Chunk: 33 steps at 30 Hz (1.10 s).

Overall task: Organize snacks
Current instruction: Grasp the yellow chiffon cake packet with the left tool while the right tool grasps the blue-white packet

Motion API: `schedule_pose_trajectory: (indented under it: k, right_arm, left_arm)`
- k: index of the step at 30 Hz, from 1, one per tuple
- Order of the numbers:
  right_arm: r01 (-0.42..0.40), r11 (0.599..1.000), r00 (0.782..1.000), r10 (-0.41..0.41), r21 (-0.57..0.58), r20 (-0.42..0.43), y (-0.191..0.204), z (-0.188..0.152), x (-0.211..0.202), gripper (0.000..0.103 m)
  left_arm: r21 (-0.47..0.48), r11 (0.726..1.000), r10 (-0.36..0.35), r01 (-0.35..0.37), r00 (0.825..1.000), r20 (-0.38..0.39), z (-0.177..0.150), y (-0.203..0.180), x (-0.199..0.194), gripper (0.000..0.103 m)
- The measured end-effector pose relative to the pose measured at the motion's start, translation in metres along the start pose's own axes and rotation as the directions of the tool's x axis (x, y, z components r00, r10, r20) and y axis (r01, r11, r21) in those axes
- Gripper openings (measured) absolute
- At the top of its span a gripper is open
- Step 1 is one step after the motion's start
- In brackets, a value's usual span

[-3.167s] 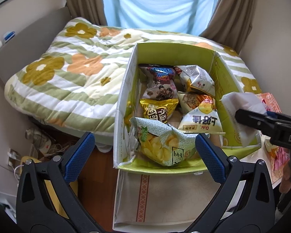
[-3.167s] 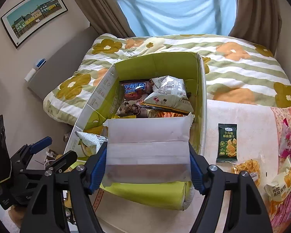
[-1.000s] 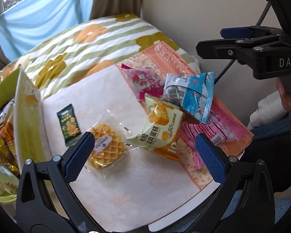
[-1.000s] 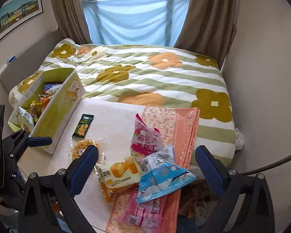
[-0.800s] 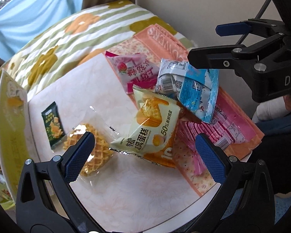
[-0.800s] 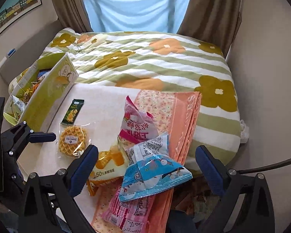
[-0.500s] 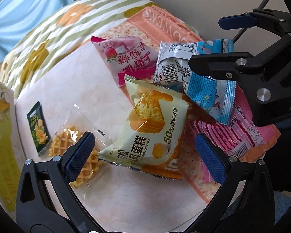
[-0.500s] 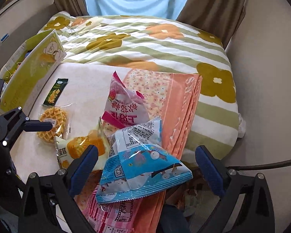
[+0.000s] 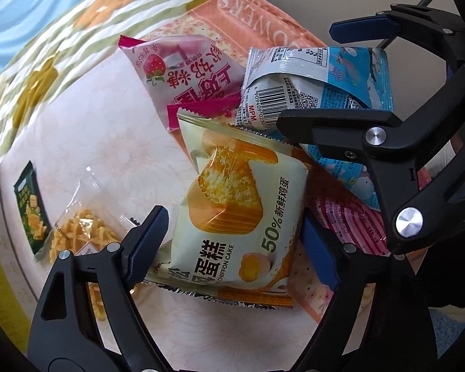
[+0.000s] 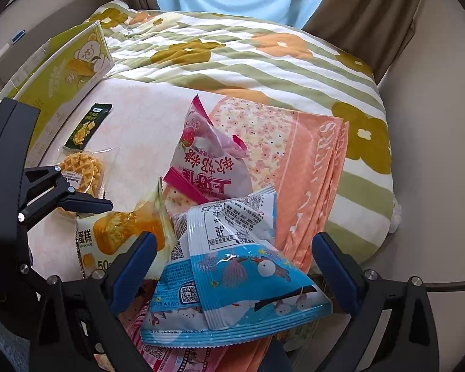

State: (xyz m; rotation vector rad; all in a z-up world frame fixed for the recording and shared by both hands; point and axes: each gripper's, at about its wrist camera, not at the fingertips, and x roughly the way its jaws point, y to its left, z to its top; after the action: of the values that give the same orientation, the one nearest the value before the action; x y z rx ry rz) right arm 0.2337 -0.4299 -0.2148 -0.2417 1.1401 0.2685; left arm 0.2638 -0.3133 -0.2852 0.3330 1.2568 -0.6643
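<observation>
My left gripper (image 9: 232, 235) is open, its jaws on either side of a cream and orange chiffon cake packet (image 9: 232, 214), which also shows in the right wrist view (image 10: 121, 232). My right gripper (image 10: 232, 263) is open around a blue and white snack bag (image 10: 232, 276), also seen in the left wrist view (image 9: 334, 93). A pink strawberry bag (image 9: 183, 74) (image 10: 207, 161) lies behind both. A pink striped packet (image 9: 350, 217) (image 10: 176, 356) lies underneath. A wrapped waffle (image 9: 80, 235) (image 10: 80, 167) and a dark green cracker packet (image 9: 31, 210) (image 10: 86, 127) lie to the left.
The snacks lie on a pale tablecloth (image 10: 139, 117) and a folded peach towel (image 10: 310, 161). The green cardboard box (image 10: 62, 71) stands at the far left. A bed with a flowered quilt (image 10: 248, 62) is behind the table, with curtains beyond.
Both grippers have swung from the green box to the loose snacks and come down. The left now straddles the chiffon cake packet; the right straddles the blue bag.
</observation>
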Motion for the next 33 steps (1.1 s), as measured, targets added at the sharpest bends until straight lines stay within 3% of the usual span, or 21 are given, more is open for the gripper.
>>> schedule_pose_trajectory:
  k: [3,7,19,30,33]
  right_arm:
    - [0.003,1.000,1.000,-0.004,-0.011,-0.011,0.002,0.000,0.004,0.099]
    - [0.010,0.999,1.000,-0.011,-0.032,-0.026,0.006,0.000,0.007,0.099]
    - [0.005,0.996,0.997,-0.011,-0.084,-0.073,0.009,0.001,0.016,0.088]
    - [0.011,0.994,0.992,-0.024,-0.110,-0.121,0.014,-0.002,0.023,0.088]
    - [0.003,0.992,0.991,-0.019,-0.122,-0.131,0.017,-0.002,0.023,0.075]
  left_arm:
    - [0.000,1.000,-0.024,0.024,1.000,-0.013,0.000,0.002,0.004,0.065]
    - [-0.024,0.999,-0.048,0.048,0.999,-0.013,0.001,0.005,0.004,0.062]
    - [-0.077,0.997,-0.016,0.016,1.000,0.002,-0.007,0.020,-0.010,0.061]
    - [-0.128,0.992,0.005,-0.001,0.999,0.034,-0.014,0.025,-0.024,0.061]
    - [-0.144,0.990,0.016,-0.008,0.999,0.050,-0.014,0.027,-0.031,0.061]
